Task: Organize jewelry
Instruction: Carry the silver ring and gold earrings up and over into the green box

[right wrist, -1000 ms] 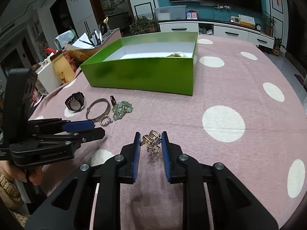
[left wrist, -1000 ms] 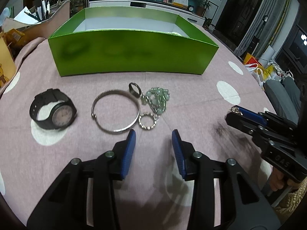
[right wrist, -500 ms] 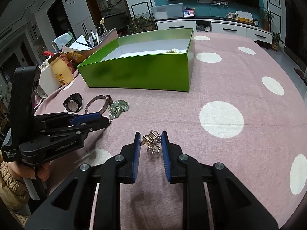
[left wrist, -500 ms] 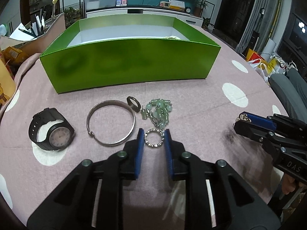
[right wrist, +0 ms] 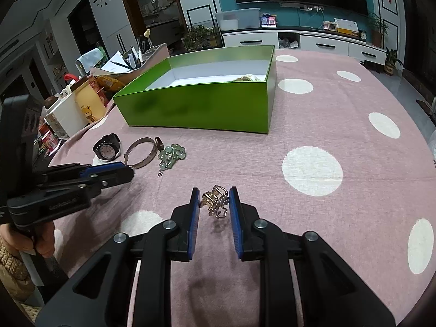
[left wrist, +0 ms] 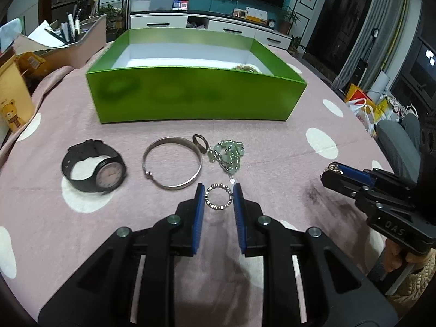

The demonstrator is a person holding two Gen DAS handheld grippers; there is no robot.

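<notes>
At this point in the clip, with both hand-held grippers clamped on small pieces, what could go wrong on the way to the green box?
1. The left hand-held gripper pinches the beaded ring only by its rim, so it could twist out.
2. The jade bead chain's charm lies right by that ring and may snag.
3. The right hand-held gripper holds a loose gold earring cluster; a piece could drop short of the green box.

two wrist cameras, each looking forward and down along its own claw.

from the left claw [left wrist: 218, 190] we face the green box [left wrist: 196, 95] squarely and close over the tabletop [left wrist: 272, 158]; from the right claw [right wrist: 214, 194] we see it obliquely, from farther right. both views share box, watch [left wrist: 94, 169] and the opposite claw.
</notes>
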